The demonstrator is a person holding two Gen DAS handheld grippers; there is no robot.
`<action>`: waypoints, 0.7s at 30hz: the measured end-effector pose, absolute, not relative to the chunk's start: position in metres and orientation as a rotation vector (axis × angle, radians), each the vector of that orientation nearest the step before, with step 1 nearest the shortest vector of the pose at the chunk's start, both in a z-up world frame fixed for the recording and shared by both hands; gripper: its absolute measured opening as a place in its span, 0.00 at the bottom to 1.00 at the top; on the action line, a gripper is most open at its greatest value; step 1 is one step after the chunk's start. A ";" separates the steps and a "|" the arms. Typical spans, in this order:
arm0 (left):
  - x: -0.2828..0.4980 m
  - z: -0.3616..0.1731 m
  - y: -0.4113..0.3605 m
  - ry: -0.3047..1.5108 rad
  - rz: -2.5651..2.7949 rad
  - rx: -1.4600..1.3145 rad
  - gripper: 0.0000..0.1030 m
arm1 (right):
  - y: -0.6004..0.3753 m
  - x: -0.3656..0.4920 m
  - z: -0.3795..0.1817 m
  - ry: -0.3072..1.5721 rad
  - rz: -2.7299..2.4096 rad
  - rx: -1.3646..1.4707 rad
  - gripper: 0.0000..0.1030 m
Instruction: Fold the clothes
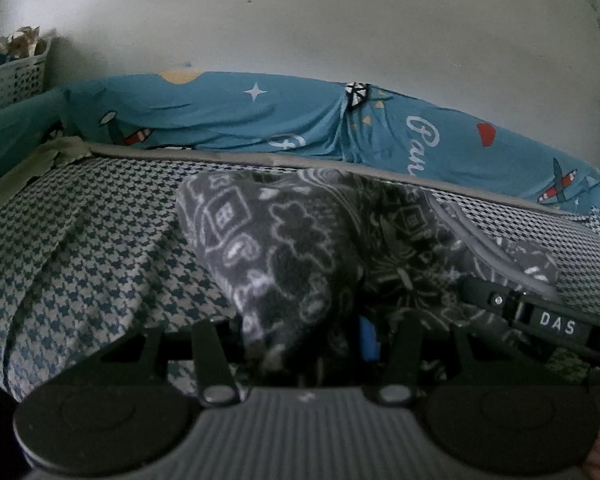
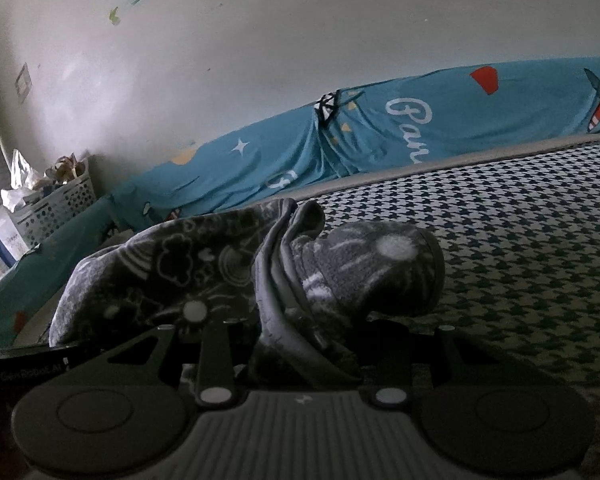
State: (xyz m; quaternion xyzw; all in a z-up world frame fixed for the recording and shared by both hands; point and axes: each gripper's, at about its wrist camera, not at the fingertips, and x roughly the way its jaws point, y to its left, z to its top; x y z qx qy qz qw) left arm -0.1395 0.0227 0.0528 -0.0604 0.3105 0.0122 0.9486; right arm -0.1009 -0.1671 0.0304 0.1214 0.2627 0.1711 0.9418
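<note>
Houndstooth bedding (image 1: 80,248) lay under a grey printed fleece garment (image 1: 300,240); left gripper (image 1: 308,344) and right gripper (image 2: 304,344) each apparently pinched its bunched cloth.

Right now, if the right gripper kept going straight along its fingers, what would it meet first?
The right gripper already has the grey patterned garment bunched between its fingers. Pushing on would likely drive that bundle into the houndstooth cover; the teal sheet lies farther back.

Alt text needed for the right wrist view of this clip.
The right gripper grips a bunched grey patterned fleece garment on a houndstooth bed cover. Behind lie a teal cartoon-print sheet, a white wall, and a full white basket at left.
</note>
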 end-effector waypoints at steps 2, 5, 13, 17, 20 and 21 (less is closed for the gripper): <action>-0.140 0.054 0.028 0.631 0.036 -0.131 0.45 | -0.161 -0.099 0.031 0.540 0.359 0.244 0.37; -0.138 0.055 0.038 0.629 0.053 -0.139 0.45 | -0.150 -0.094 0.031 0.546 0.375 0.233 0.37; -0.128 0.060 0.073 0.619 0.101 -0.176 0.45 | -0.116 -0.071 0.032 0.563 0.421 0.212 0.38; -0.119 0.067 0.096 0.603 0.134 -0.196 0.45 | -0.093 -0.055 0.037 0.560 0.452 0.196 0.38; -0.113 0.073 0.115 0.586 0.167 -0.207 0.45 | -0.073 -0.042 0.041 0.554 0.478 0.186 0.37; -0.110 0.074 0.122 0.582 0.177 -0.210 0.45 | -0.066 -0.038 0.042 0.553 0.487 0.185 0.38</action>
